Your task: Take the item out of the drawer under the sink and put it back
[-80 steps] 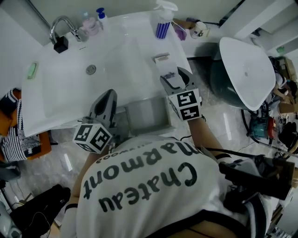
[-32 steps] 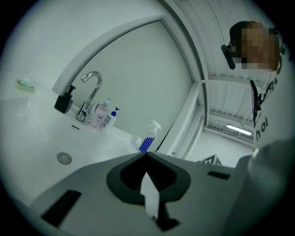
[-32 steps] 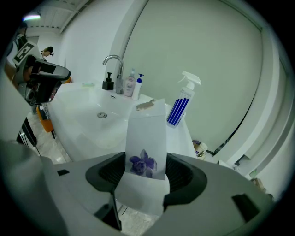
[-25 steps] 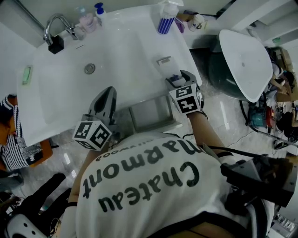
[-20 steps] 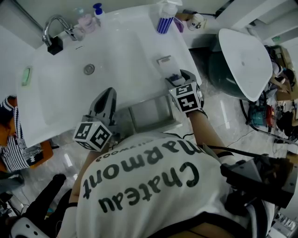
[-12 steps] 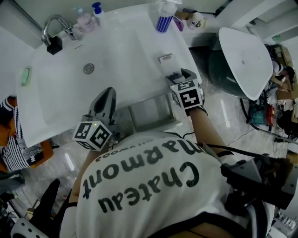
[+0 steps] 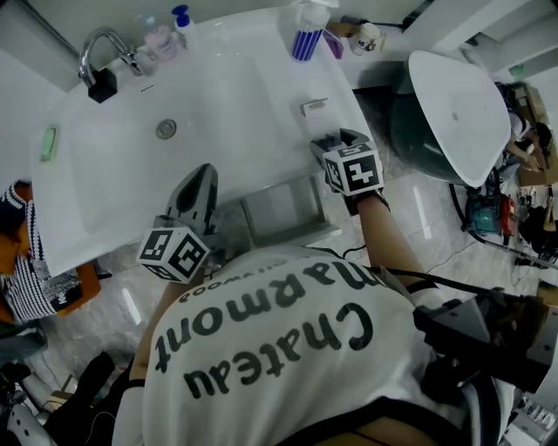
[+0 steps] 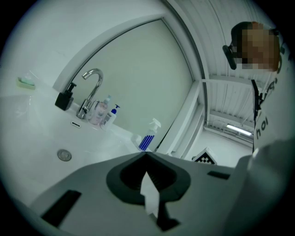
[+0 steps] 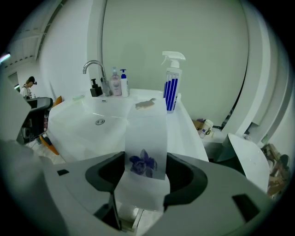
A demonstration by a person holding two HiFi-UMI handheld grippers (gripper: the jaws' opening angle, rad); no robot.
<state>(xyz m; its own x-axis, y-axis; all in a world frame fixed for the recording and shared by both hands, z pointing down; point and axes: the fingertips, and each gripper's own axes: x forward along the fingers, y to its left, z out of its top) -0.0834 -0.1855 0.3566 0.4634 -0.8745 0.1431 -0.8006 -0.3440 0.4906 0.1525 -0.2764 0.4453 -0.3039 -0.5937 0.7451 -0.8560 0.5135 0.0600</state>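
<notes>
The grey drawer (image 7: 293, 233) stands pulled out under the white sink's front edge (image 7: 131, 228). My right gripper (image 7: 335, 139) hovers above the drawer's far right corner, at the sink's right rim. It is shut on a white box with a blue flower print (image 9: 144, 138), which fills the gap between its jaws and sticks out past them. In the head view only a dark bit of this box (image 7: 324, 142) shows. My left gripper (image 7: 201, 173) rests over the sink's front edge, left of the drawer. Its jaws meet at the tip (image 8: 146, 156) with nothing held.
A spray bottle (image 7: 306, 37), pump bottles (image 7: 181, 19) and a faucet (image 7: 103, 45) line the sink's back. A small white piece (image 7: 314, 106) lies on the right rim. A grey bin with a white lid (image 7: 458, 113) stands at the right. Clutter covers the floor nearby.
My right gripper has rolled about its own axis with the box in it and edged slightly toward the sink rim. The left gripper has stayed put.
</notes>
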